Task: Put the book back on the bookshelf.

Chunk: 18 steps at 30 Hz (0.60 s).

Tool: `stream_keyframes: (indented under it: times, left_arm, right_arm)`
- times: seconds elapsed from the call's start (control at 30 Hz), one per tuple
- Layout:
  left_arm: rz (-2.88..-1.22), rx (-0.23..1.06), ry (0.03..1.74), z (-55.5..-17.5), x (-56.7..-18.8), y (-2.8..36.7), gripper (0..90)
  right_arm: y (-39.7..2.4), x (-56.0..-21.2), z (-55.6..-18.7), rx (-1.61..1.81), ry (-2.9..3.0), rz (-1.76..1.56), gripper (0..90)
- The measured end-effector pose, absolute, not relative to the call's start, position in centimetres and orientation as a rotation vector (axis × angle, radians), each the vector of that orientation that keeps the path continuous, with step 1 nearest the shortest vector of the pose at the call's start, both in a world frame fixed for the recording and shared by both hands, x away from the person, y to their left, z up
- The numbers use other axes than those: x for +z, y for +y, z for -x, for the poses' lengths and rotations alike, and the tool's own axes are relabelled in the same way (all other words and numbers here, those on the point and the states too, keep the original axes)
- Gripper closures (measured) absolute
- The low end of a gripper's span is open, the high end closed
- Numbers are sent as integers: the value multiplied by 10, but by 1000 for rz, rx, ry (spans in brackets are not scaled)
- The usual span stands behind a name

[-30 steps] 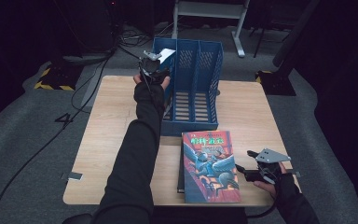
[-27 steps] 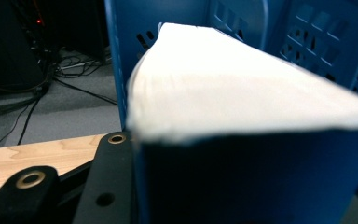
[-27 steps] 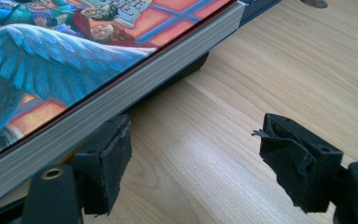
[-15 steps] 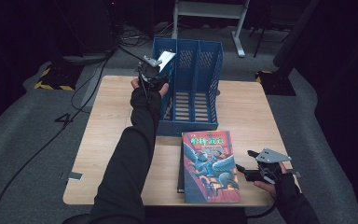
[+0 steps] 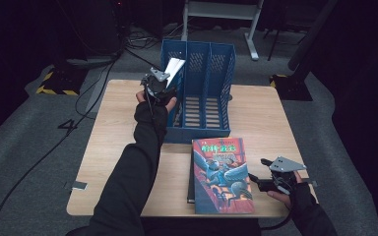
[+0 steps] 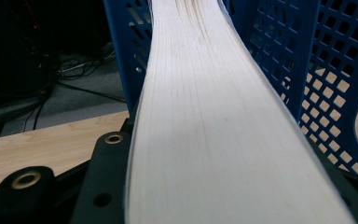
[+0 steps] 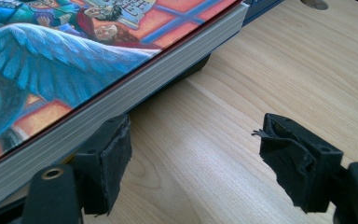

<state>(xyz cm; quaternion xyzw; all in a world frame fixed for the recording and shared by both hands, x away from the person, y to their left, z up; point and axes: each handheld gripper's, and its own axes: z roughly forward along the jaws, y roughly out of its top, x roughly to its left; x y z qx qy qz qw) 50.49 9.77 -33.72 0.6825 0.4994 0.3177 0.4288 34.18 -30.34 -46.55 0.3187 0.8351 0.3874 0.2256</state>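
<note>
My left gripper (image 5: 158, 83) is shut on a thick book (image 5: 173, 66), seen by its pale page edges (image 6: 214, 121). It holds the book tilted at the top of the left slot of the blue file rack (image 5: 204, 93). The book's far end reaches between the rack's perforated walls (image 6: 326, 60). A colourful book (image 5: 222, 174) lies flat on a darker book at the table's near edge. My right gripper (image 5: 263, 183) rests on the table beside it, open (image 7: 196, 154). One of its pads (image 7: 109, 154) sits right at the book's page edge (image 7: 121, 107), the other stands apart.
The wooden table (image 5: 113, 142) is bare at the left and right (image 5: 266, 113) of the rack. The rack's middle and right slots stand vacant. Cables (image 5: 78, 105) trail over the grey floor to the left. A metal stand (image 5: 221, 12) rises behind the rack.
My left hand has drawn slightly nearer along the rack's left side, still holding the pale-edged book. The right gripper and the colourful book have not moved.
</note>
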Motion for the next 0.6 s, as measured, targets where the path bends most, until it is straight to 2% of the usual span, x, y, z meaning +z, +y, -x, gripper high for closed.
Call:
stream_keyframes:
  times: [0.1,0.37,0.43,0.6]
  left_arm:
    - [-1713,787,1231,-502,-339,99,532]
    - [-1725,807,1225,-497,-342,101,502]
    - [-1716,801,1235,-497,-343,102,457]
    - [-1726,805,1246,-499,-342,104,462]
  right_arm:
    - [-303,-466,-342,1065,2305,-880,254]
    - [-303,-466,-341,1059,2301,-872,254]
    - [-302,-466,-341,1056,2305,-873,254]
    - [-302,-466,-342,1057,2303,-878,253]
